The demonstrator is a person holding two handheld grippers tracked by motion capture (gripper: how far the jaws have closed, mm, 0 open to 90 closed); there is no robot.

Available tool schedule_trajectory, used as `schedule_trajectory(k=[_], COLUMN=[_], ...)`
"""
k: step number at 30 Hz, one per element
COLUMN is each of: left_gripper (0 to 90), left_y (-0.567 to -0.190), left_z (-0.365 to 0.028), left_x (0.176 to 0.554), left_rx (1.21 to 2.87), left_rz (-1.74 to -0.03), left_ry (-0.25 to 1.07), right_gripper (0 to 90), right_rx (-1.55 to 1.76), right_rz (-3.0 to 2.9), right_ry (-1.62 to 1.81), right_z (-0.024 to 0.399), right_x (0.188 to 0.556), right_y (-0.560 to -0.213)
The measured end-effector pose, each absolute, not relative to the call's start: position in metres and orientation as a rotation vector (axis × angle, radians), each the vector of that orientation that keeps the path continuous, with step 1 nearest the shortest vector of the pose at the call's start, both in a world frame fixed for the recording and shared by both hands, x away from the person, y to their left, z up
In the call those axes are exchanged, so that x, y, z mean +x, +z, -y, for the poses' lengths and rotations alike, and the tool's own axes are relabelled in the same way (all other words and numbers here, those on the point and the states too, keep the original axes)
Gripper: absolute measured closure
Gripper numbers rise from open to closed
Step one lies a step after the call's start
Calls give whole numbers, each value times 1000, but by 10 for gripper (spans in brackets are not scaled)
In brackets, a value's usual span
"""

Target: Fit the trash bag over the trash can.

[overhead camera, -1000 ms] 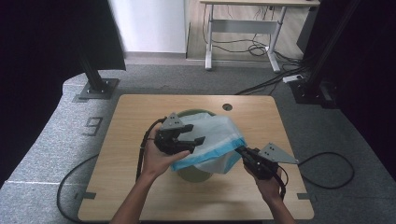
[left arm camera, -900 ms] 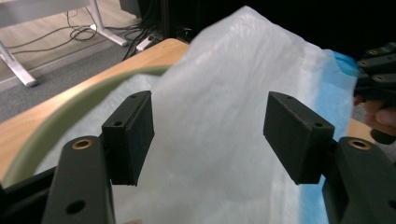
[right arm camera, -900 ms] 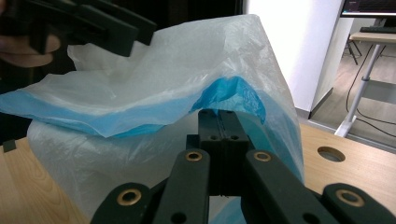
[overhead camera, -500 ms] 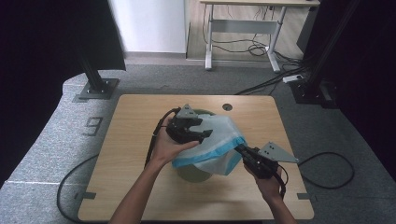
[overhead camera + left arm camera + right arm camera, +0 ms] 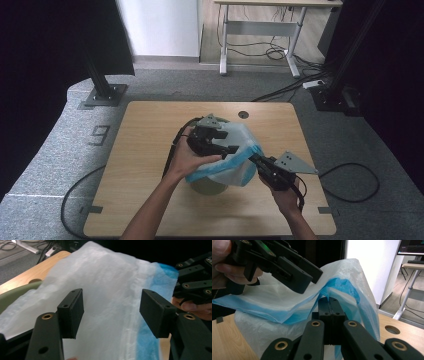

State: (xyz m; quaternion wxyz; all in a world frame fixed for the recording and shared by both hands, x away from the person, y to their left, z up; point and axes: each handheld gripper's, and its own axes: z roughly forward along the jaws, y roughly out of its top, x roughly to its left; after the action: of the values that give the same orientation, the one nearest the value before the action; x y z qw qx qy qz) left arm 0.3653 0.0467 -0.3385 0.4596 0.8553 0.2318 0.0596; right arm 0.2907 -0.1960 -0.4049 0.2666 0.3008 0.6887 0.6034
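Observation:
A white plastic bag (image 5: 235, 167) with a blue rim is draped over a pale green round container (image 5: 207, 186) in the middle of the table (image 5: 150, 130). My left gripper (image 5: 227, 146) hovers over the top of the bag. Its jaws have just been opening, and in the left gripper view they (image 5: 111, 312) stand apart with nothing pinched, the bag film (image 5: 110, 277) lying beyond them. My right gripper (image 5: 252, 159) is at the bag's right side. In its own view it (image 5: 329, 301) is shut on the blue rim (image 5: 342, 286), which it holds pulled up and out.
A round hole (image 5: 243, 114) is in the table behind the bag. Black cables trail from both grippers off the table's sides. Black stand bases (image 5: 102, 94) sit on the grey floor, and a white desk frame (image 5: 260, 45) stands far behind.
My left gripper has moved right and slightly away, from the bag's left edge to over its top. The right gripper has kept still on the rim.

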Motion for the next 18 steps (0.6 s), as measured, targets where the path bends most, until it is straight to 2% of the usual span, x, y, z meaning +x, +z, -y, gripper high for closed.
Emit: schedule_trajectory(k=[4, 12, 18], left_gripper=[343, 261, 239], left_y=[-341, -342, -347], left_z=[-45, -35, -22], left_x=[364, 343, 332], left_rx=[2112, 2127, 2188], left_rz=[-567, -513, -493], left_ry=[137, 138, 196], right_gripper=[886, 886, 886], right_rx=[826, 848, 857], right_rz=[-1850, -1850, -1854], right_ry=[1647, 1638, 1633], right_z=[198, 199, 198], right_x=[292, 294, 295], right_y=[-404, -405, -404])
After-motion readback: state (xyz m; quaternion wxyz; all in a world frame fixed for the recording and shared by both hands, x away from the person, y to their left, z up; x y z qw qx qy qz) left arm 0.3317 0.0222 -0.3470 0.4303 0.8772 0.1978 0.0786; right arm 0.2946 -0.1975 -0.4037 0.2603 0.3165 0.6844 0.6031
